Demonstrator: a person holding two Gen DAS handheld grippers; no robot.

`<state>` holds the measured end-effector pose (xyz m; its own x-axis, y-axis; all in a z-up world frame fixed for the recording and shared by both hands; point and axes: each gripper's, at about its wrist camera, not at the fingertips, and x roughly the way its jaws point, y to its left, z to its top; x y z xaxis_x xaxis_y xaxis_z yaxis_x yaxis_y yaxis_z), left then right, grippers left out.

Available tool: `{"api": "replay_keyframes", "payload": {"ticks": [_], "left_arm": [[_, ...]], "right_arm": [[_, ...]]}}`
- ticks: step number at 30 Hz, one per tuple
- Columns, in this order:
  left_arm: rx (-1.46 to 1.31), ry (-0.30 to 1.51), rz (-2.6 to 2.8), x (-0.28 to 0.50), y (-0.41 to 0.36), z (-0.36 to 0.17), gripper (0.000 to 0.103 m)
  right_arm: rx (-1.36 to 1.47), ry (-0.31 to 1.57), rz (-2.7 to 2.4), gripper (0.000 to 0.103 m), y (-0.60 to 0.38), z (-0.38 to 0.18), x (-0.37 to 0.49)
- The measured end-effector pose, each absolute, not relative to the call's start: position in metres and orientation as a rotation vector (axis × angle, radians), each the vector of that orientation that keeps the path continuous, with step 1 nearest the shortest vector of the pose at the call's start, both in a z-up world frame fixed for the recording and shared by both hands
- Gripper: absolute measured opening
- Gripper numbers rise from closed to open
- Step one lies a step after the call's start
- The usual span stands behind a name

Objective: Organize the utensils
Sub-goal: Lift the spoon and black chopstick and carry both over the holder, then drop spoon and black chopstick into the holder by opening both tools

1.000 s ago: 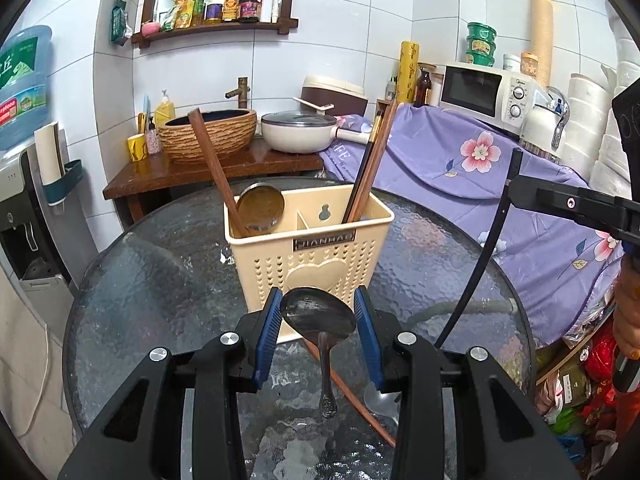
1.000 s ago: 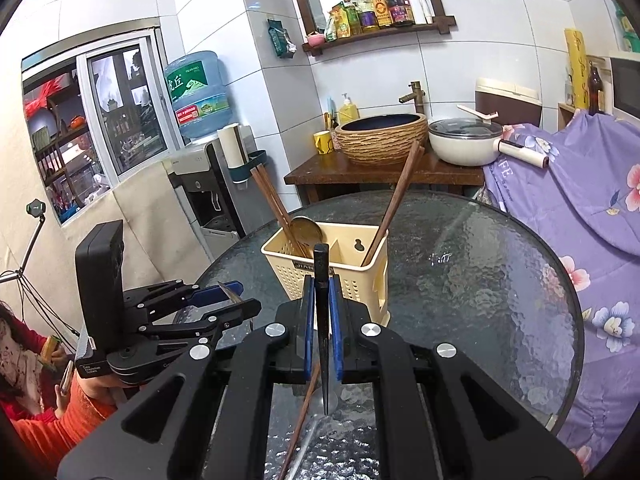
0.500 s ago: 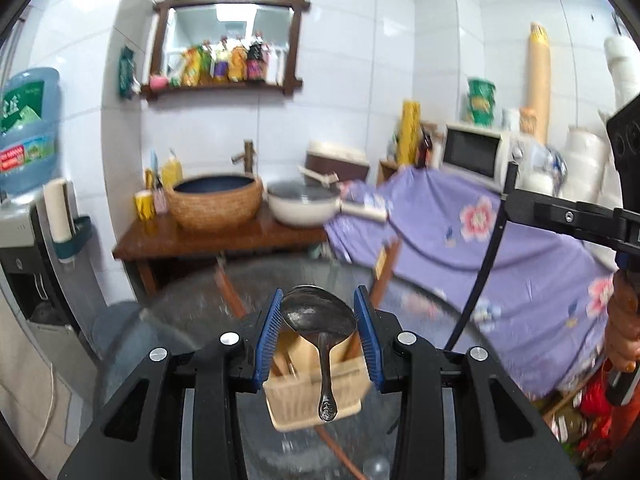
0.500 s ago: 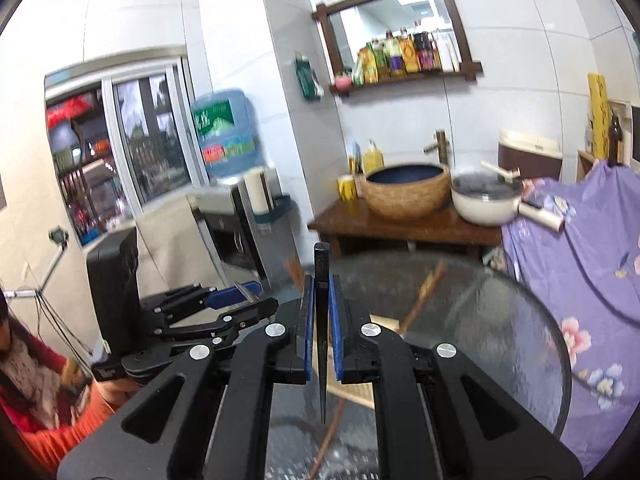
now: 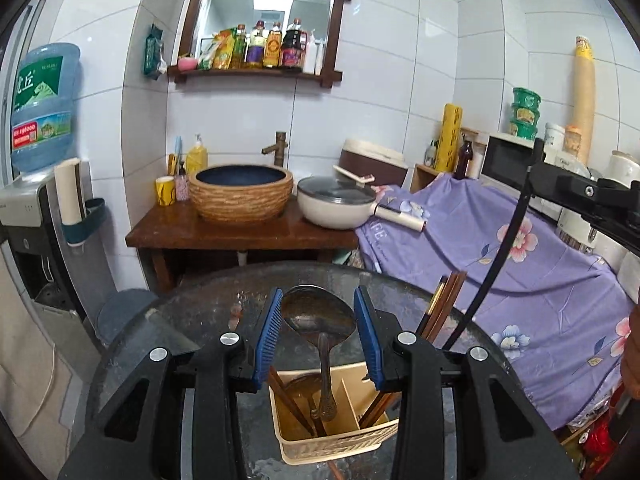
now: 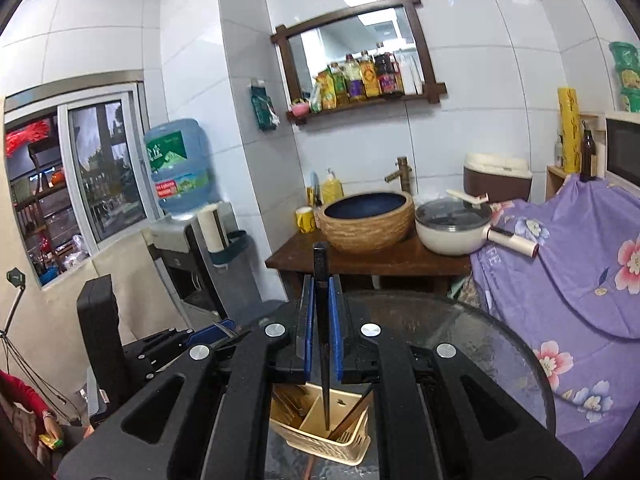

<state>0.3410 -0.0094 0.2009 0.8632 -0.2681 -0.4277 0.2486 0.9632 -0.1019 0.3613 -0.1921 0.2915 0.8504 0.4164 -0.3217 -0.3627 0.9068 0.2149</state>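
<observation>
My left gripper (image 5: 318, 334) is shut on a metal spoon (image 5: 319, 316), bowl up, its handle hanging down into the left compartment of the beige utensil caddy (image 5: 336, 446). The caddy holds another spoon and brown chopsticks (image 5: 442, 312). My right gripper (image 6: 321, 322) is shut on a black chopstick (image 6: 321, 280), held upright with its tip above the caddy (image 6: 320, 436), which stands on the round glass table (image 6: 480, 344). The right gripper and its chopstick show at the right of the left wrist view (image 5: 576, 190).
A wooden counter (image 5: 240, 234) behind the table carries a woven basin and a white pot (image 5: 340, 208). A purple floral cloth (image 5: 520, 272) covers furniture at the right. A water dispenser (image 6: 180, 208) stands at the left.
Both grippers have risen and now look down into the caddy from above. The spoon's handle and the black chopstick now hang over the caddy's compartments.
</observation>
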Motion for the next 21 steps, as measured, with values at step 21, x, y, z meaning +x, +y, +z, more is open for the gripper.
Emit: {"api": "replay_keyframes", "payload": {"ticks": [21], "left_arm": [[0.016,0.600,-0.273,0.351,-0.017,0.119,0.036]], "right_arm": [[0.175,0.538,0.382,0.008,-0.187,0.192,0.389]]}}
